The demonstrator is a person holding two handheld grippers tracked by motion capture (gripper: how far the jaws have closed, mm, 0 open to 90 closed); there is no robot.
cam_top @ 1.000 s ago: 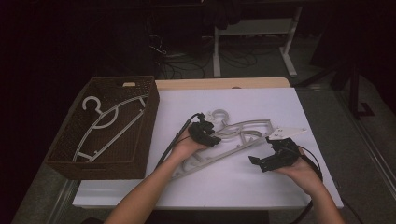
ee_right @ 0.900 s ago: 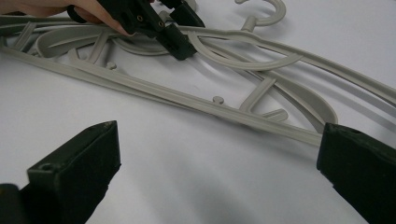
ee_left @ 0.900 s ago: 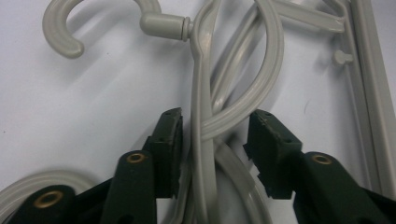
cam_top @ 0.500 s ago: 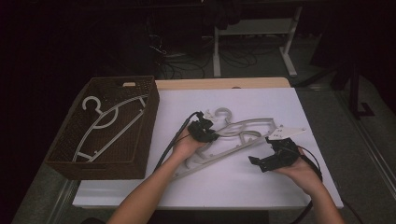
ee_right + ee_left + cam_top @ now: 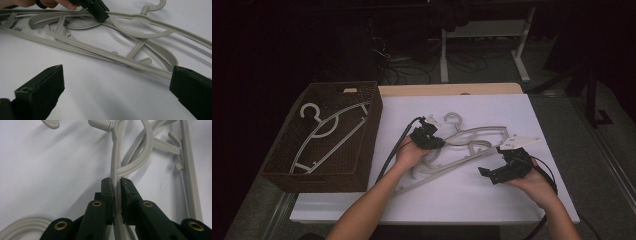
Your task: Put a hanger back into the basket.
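Observation:
Two or three grey plastic hangers (image 5: 477, 137) lie tangled on the white table. My left gripper (image 5: 431, 141) rests on them near the hooks. Its jaws have just been closing, and they are now shut on the thin bar of one hanger (image 5: 116, 157), which runs straight between the pads (image 5: 110, 192). In the right gripper view the left gripper (image 5: 100, 12) bites that same bar at the top. My right gripper (image 5: 493, 162) hovers open at the hangers' right end, jaws wide with bare table between them (image 5: 117, 68). The nearest hanger bar (image 5: 100, 51) lies just beyond the right gripper.
A dark wicker basket (image 5: 374, 115) stands at the table's left with one white hanger (image 5: 327, 132) inside. The white tabletop (image 5: 492, 200) runs to the near edge by the forearms. Desk legs and cables stand on the dark floor behind.
The left gripper has edged slightly farther up the hangers toward the hooks. The right hand and the hangers have stayed put.

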